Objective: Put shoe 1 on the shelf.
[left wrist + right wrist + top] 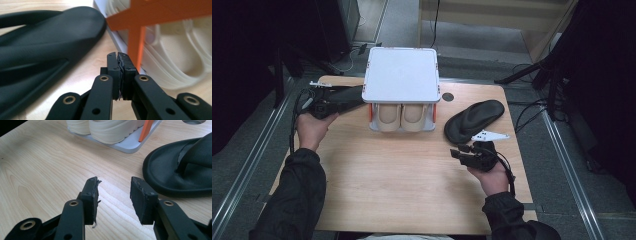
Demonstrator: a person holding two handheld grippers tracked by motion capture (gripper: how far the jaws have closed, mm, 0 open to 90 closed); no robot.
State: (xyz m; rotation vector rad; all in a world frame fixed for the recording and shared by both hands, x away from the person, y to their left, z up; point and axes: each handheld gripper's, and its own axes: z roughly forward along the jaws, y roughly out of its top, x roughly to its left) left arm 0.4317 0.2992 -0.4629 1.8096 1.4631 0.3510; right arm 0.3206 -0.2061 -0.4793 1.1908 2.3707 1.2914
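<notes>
The left gripper (119,60) has its jaws pressed together with nothing between them, its tips low over the table (412,175) just beside an orange upright (136,42) of the small shoe rack (401,75), with one black flip-flop (45,50) lying flat immediately to the other side. The right gripper (113,192) has its jaws apart and empty above bare wood, and the second black flip-flop (180,170) lies flat close beside its tips. The rack stands at the far middle of the table, with a pair of cream shoes (402,117) on its lower shelf.
</notes>
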